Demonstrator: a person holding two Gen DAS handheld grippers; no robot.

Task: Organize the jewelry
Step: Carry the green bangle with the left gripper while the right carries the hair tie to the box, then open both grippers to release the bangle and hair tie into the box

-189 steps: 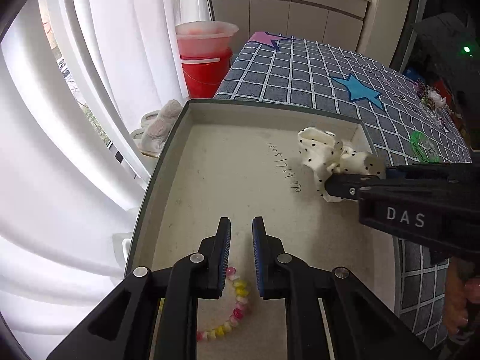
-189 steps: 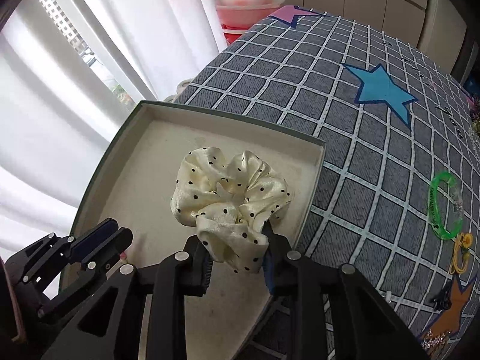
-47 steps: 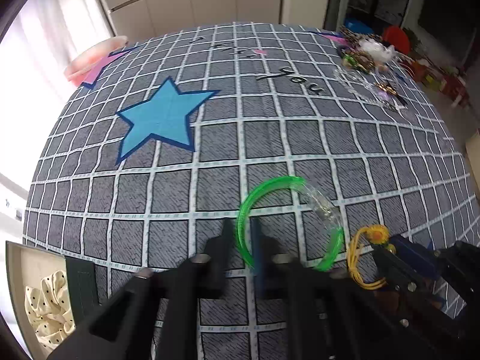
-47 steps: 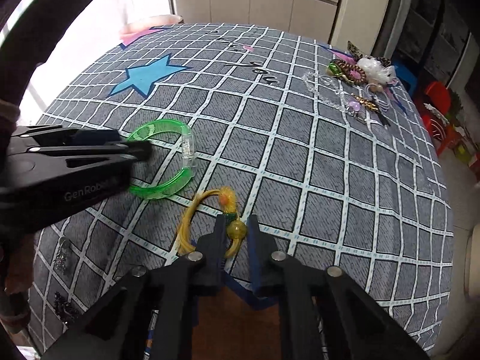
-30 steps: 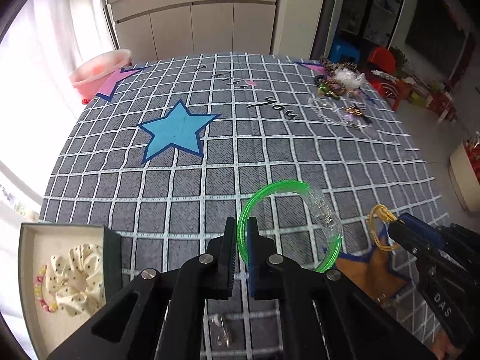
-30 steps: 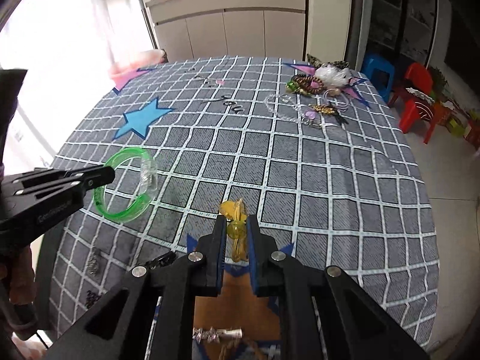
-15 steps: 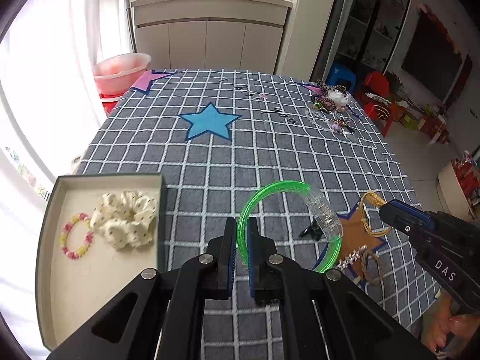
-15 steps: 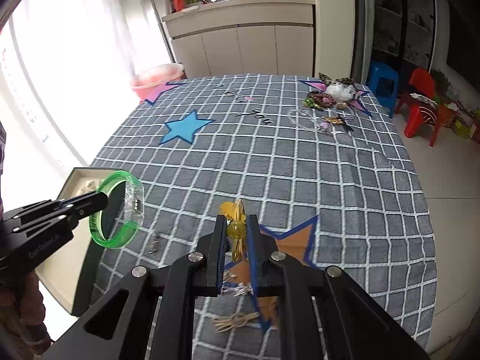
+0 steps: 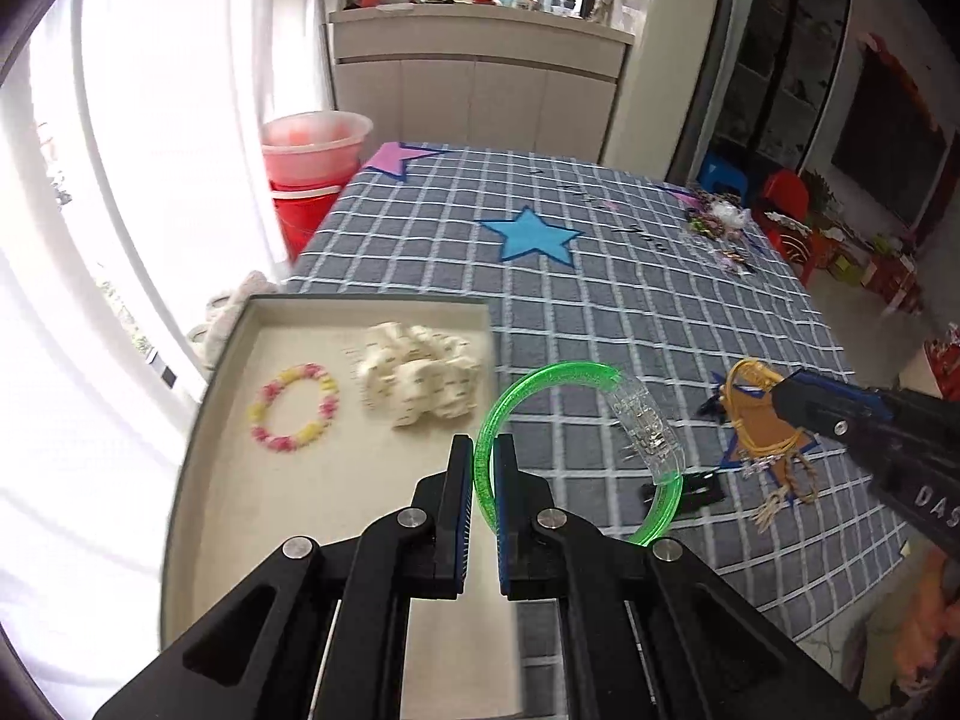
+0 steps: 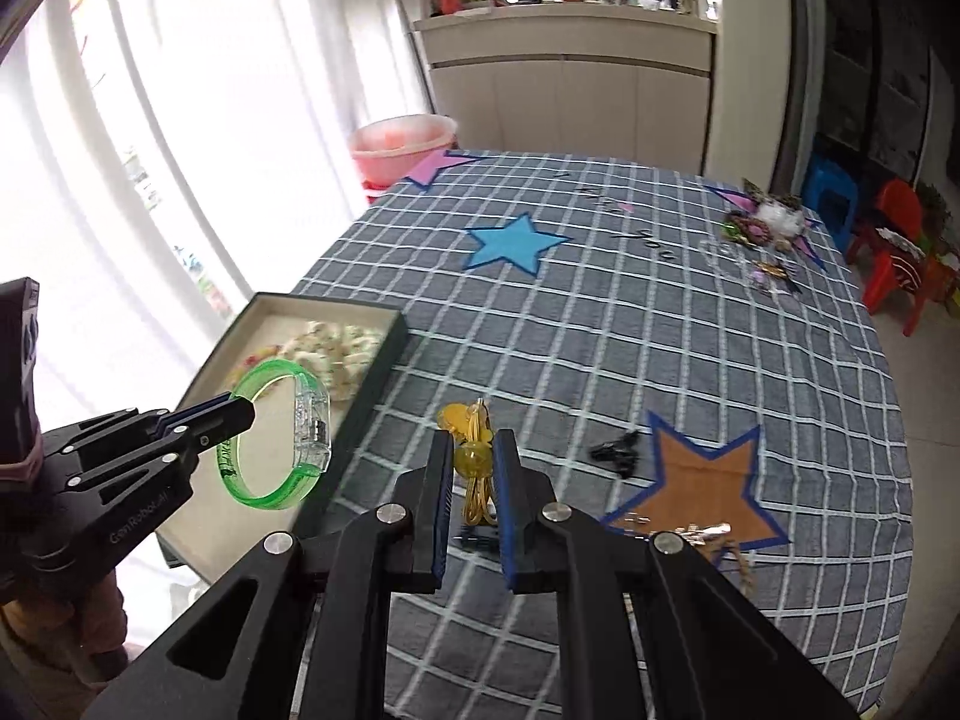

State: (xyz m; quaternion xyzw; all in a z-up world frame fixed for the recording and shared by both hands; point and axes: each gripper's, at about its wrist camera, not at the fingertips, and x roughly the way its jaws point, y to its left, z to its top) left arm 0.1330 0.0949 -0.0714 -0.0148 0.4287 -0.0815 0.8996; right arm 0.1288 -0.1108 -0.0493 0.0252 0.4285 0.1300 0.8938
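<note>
Grippers [image 9: 485, 468] we hold both grip jewelry, the left clamping a green bangle [image 9: 543, 378] with the tray [image 9: 360, 305] just upper left, the right [image 10: 472, 468] pinching a yellow hair tie [image 10: 474, 459].

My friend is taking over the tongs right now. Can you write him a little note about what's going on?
Left tongs: shut on the green bracelet, held by the tray's edge.
Right tongs: shut on the yellow hair tie, above the tablecloth.
Done: scrunchie and beaded bracelet lie in the tray.
Left: drop both held pieces in, then fetch the small pieces by the orange star and the far pile.
</note>
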